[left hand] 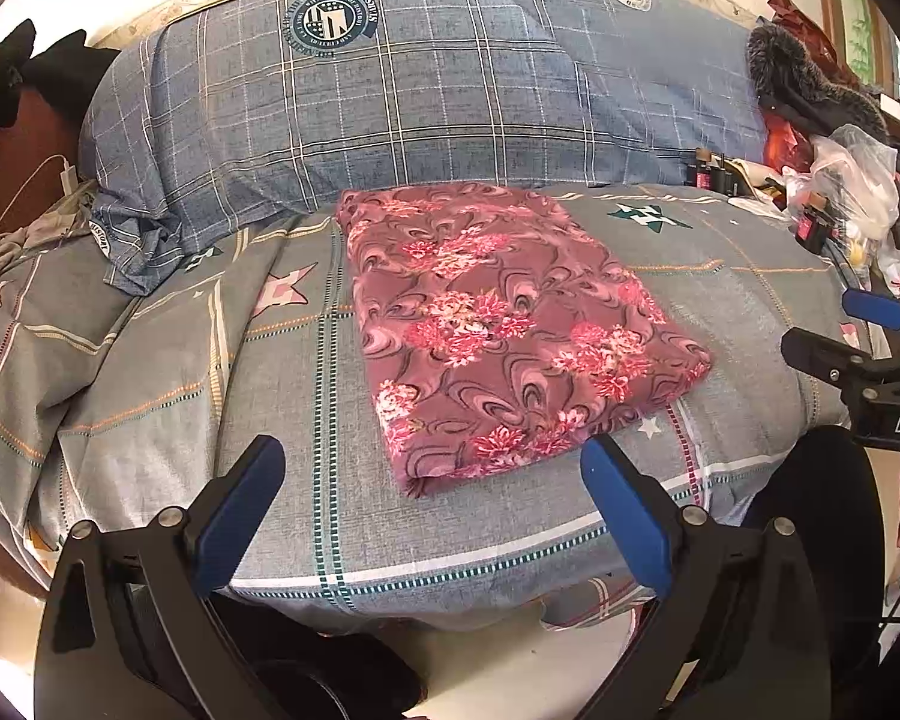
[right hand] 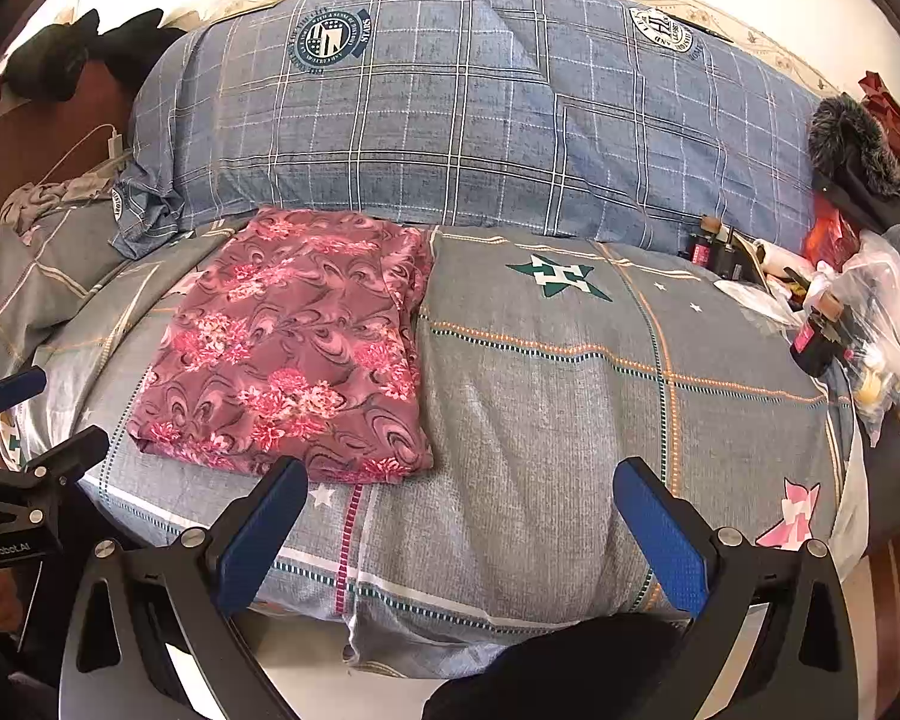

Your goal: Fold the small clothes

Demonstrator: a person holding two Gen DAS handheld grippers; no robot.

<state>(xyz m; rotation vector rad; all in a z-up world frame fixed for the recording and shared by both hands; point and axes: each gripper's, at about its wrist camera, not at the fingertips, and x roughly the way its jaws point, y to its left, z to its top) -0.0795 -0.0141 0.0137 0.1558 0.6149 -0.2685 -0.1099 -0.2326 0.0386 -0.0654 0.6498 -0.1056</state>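
A pink floral garment (left hand: 498, 324) lies folded into a flat rectangle on the grey patterned bed cover (left hand: 150, 408). It also shows in the right wrist view (right hand: 294, 342), left of centre. My left gripper (left hand: 435, 462) is open and empty, held just before the garment's near edge. My right gripper (right hand: 462, 480) is open and empty, over the bed to the right of the garment's near corner. The right gripper shows at the right edge of the left wrist view (left hand: 858, 330); the left one shows at the left edge of the right wrist view (right hand: 36, 420).
A blue plaid pillow (left hand: 438, 90) lies across the back of the bed. Plastic bags, small bottles and a fur-trimmed dark coat (right hand: 858, 162) crowd the right side. Crumpled cloth (left hand: 24, 240) and a white charger cable lie at the left. The bed's front edge is close below the grippers.
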